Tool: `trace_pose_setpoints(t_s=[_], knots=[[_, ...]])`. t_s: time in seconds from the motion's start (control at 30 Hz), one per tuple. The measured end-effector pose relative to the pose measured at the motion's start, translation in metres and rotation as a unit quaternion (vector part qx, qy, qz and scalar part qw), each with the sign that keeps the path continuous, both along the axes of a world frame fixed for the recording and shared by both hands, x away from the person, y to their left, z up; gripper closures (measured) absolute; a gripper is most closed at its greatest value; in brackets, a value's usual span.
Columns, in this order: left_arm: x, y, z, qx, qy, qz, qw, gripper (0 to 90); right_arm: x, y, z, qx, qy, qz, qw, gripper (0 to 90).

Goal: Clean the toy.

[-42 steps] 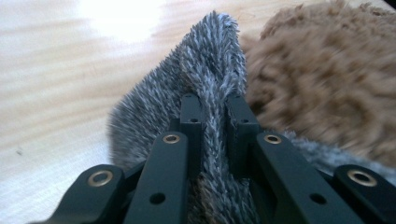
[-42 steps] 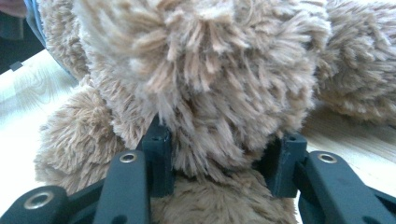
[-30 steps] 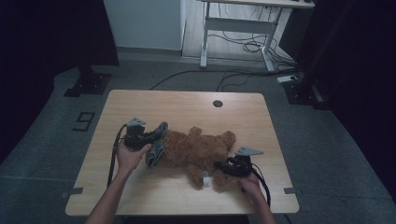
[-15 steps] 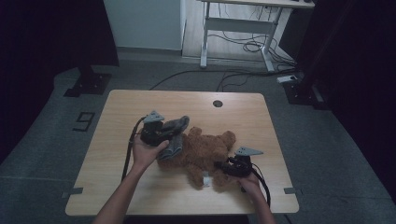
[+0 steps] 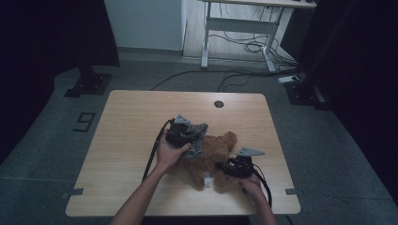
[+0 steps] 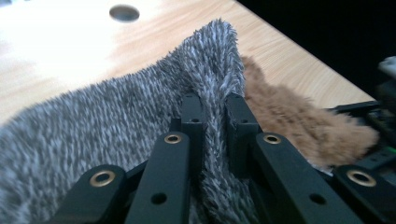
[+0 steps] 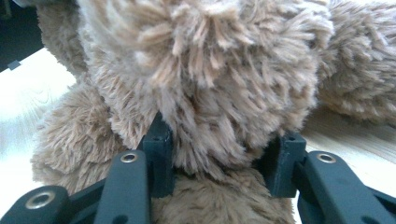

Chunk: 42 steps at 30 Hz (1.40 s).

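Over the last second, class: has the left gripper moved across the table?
Yes. The left gripper, shut on the grey cloth, has moved right and away from the person, toward the table's hole.

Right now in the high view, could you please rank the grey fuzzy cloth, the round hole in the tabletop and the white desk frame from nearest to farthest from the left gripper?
1. Grey fuzzy cloth: pinched in the left gripper, over the brown plush toy.
2. Round hole: far side of the wooden table, right of centre.
3. White desk frame: on the floor beyond the table.
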<state>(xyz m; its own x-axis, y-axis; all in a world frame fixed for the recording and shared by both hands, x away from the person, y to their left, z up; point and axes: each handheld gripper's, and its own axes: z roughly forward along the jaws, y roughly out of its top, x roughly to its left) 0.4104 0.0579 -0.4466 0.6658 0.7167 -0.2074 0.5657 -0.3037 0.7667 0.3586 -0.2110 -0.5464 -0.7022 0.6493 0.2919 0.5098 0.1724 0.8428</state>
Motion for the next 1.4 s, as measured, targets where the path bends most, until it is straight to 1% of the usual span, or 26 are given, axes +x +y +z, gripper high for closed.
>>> trace_pose_setpoints(t_s=[0.03,0.1,0.2,0.27,0.3,0.33,0.4,0.47,0.57,0.73,0.83,1.0,1.07,1.13,1.2,1.4], knots=[[0.0,-0.004,-0.002,-0.002,0.0,0.002,1.0,80.1,0.0,0.0,0.0,0.0,0.0,0.0,1.0,53.5],[-0.004,-0.016,-0.002,0.0,-0.01,-0.008,0.9999,80.3,0.001,0.0,-0.001,0.002,0.001,-0.002,1.0,53.7],[-0.011,-0.04,0.0,0.011,-0.022,-0.031,0.9992,80.3,0.0,0.0,-0.001,0.002,0.001,-0.002,1.0,53.7],[-0.013,-0.053,0.0,0.011,-0.022,-0.042,0.9988,80.2,0.0,0.0,-0.001,0.001,0.001,-0.003,1.0,53.8],[-0.013,-0.057,0.0,0.011,-0.021,-0.045,0.9987,80.3,0.0,0.0,-0.001,0.002,0.001,-0.004,1.0,53.8],[-0.014,-0.063,-0.001,0.015,-0.022,-0.049,0.9985,80.3,0.0,0.0,-0.001,0.002,0.001,-0.004,1.0,53.8],[-0.015,-0.068,-0.003,0.029,-0.028,-0.048,0.998,80.3,0.0,0.0,-0.001,0.002,0.002,-0.003,1.0,53.8],[-0.014,-0.067,-0.004,0.033,-0.028,-0.046,0.9981,80.2,0.0,0.0,-0.001,0.001,0.002,-0.003,1.0,53.7],[-0.013,-0.06,-0.004,0.033,-0.024,-0.039,0.9984,80.2,0.0,0.0,-0.001,0.001,0.0,-0.003,1.0,53.8],[-0.015,-0.042,-0.003,0.041,-0.034,-0.023,0.9983,80.1,0.0,0.0,-0.001,0.0,0.001,-0.003,1.0,53.8],[-0.018,-0.028,-0.002,0.05,-0.041,-0.01,0.9978,80.1,0.0,0.0,-0.001,0.001,0.001,-0.004,1.0,53.8],[-0.018,0.003,-0.004,0.059,-0.046,0.013,0.9971,80.1,0.0,0.0,-0.002,0.002,0.002,-0.004,1.0,53.9],[-0.018,0.017,-0.005,0.051,-0.042,0.021,0.9976,80.1,0.0,0.0,-0.002,0.002,0.002,-0.004,1.0,53.9],[-0.019,0.027,-0.004,0.044,-0.044,0.028,0.9977,80.1,-0.001,0.001,-0.002,0.001,0.001,-0.003,1.0,53.9],[-0.02,0.035,-0.003,0.04,-0.047,0.034,0.9975,80.0,0.0,0.001,-0.002,0.001,0.002,-0.004,1.0,53.9],[-0.02,0.061,-0.003,0.031,-0.046,0.056,0.9969,80.0,-0.001,0.001,-0.002,0.001,0.002,-0.004,1.0,54.0]])
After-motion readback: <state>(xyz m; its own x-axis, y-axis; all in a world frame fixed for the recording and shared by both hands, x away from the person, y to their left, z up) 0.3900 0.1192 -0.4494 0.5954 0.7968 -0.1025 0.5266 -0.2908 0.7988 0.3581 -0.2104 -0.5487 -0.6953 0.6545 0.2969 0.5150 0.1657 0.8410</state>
